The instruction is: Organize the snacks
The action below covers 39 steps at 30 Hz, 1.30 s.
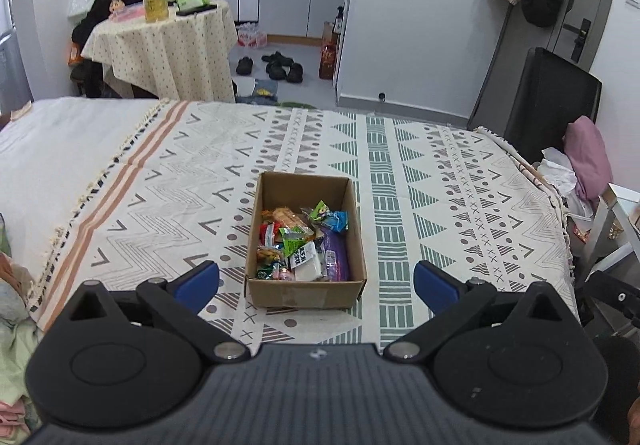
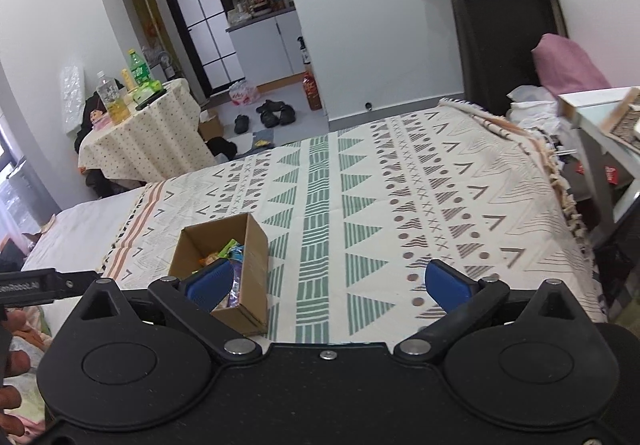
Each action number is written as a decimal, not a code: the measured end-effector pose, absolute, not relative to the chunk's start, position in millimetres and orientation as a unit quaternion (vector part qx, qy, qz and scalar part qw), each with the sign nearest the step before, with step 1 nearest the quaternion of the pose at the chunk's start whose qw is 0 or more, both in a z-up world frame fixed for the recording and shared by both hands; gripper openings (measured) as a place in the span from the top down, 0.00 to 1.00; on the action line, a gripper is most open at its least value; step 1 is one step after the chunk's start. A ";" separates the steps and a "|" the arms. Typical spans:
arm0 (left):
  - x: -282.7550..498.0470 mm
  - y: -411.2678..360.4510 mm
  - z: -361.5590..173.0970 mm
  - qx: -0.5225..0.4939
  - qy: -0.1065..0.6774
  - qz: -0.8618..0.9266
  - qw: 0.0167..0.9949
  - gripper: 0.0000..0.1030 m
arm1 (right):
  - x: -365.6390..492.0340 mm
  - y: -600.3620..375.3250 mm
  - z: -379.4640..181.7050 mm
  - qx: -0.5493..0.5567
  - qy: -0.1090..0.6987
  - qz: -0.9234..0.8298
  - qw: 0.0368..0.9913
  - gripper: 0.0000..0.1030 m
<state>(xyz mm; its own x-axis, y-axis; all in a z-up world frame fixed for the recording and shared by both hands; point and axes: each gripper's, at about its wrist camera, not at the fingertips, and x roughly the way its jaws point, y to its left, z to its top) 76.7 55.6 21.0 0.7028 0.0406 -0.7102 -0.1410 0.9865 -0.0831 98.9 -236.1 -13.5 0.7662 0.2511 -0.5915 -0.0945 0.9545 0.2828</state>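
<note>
Patterned bedspread [image 1: 400, 173] under our cardboard box [image 1: 306, 295] of snack packets [image 1: 304, 241]; left gripper [image 1: 316, 281] and right gripper [image 2: 328, 285] both spread wide, grasping nothing.

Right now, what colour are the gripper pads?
Blue pads on black arms, clearest in the left wrist view.

Brown cardboard box [image 1: 306, 291]; multicoloured snack packets [image 1: 302, 245]; cream bedspread [image 1: 440, 205], green-grey geometric pattern; blue fingers [image 1: 200, 279].
</note>
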 end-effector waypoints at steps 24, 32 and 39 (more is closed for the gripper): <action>-0.9 49.5 47.7 -0.015 0.343 0.018 0.939 0.00 | 16.1 -235.7 7.9 0.087 0.286 0.071 0.952 0.00; -10.0 50.5 53.6 -0.012 0.343 0.015 0.939 0.00 | 4.0 -237.3 15.4 0.087 0.277 0.069 0.955 0.00; -13.0 49.8 54.3 -0.015 0.342 0.015 0.940 0.00 | -0.7 -234.5 24.4 0.078 0.265 0.074 0.958 0.00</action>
